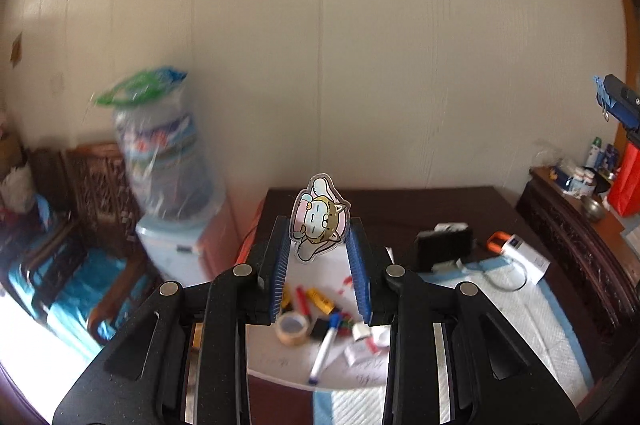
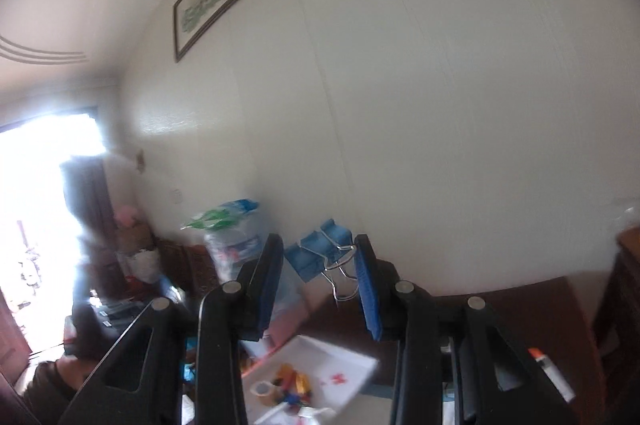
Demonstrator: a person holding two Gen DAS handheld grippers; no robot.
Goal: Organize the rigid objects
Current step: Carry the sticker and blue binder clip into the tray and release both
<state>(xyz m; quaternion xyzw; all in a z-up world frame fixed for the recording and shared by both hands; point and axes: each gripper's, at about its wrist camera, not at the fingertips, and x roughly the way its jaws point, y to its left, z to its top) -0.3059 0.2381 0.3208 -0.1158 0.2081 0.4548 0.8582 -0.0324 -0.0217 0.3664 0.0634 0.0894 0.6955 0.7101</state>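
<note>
Below — tape roll (image 1: 293,328), markers (image 1: 325,349)

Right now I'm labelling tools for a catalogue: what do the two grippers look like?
Both alike: the left gripper and right gripper have matte black angular plastic frames with round silver pivot pins, and two flat fingers faced with ribbed blue pads. No cables or sleeves show.

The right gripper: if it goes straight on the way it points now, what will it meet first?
The right gripper, shut on a blue binder clip, points about level. Beyond the clip only the white wall shows, so probably the wall; depth is unclear.
</note>
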